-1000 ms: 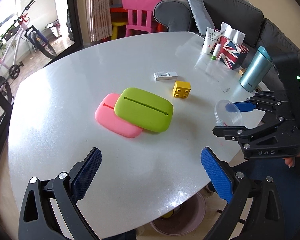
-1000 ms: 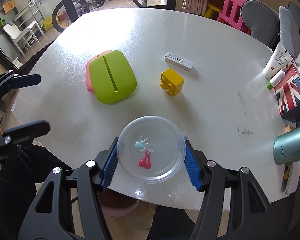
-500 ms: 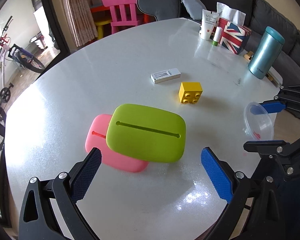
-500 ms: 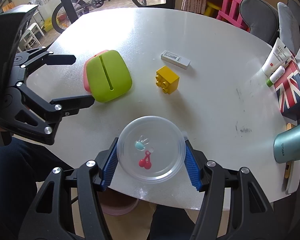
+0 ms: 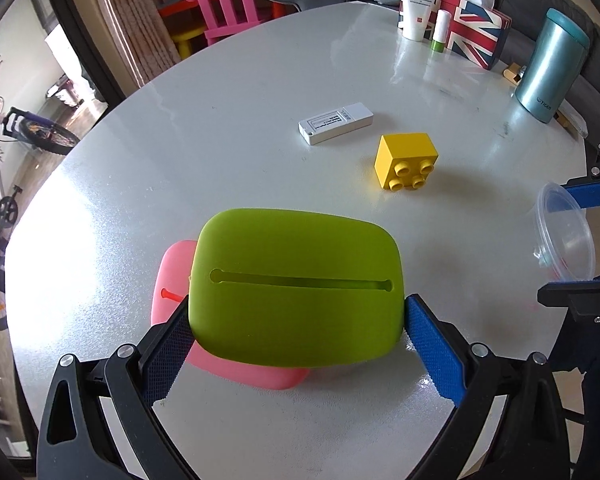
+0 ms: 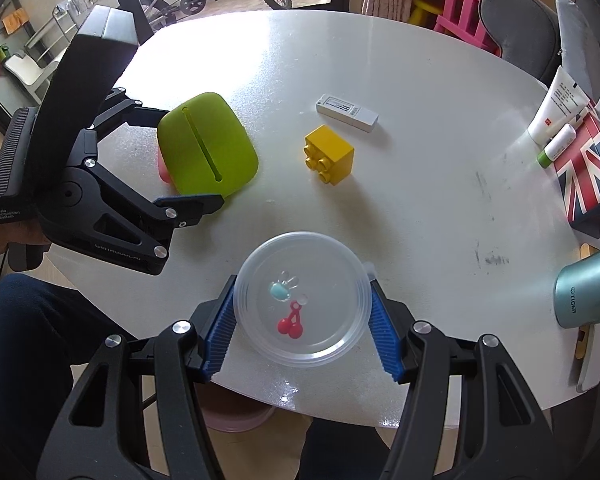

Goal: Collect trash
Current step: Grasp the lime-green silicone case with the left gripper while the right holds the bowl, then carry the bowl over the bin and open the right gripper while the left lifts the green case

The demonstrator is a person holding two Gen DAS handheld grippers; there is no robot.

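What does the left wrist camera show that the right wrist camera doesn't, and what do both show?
Only the left wrist view shows most of the pink pad under the green pad, which lies between the open fingers of the left claw.

Only the right wrist view shows the cherry charm and blue charm inside the clear container, gripped by the right claw, plus a bicycle outside.

Both show the yellow brick, white stick, teal flask and flag box.
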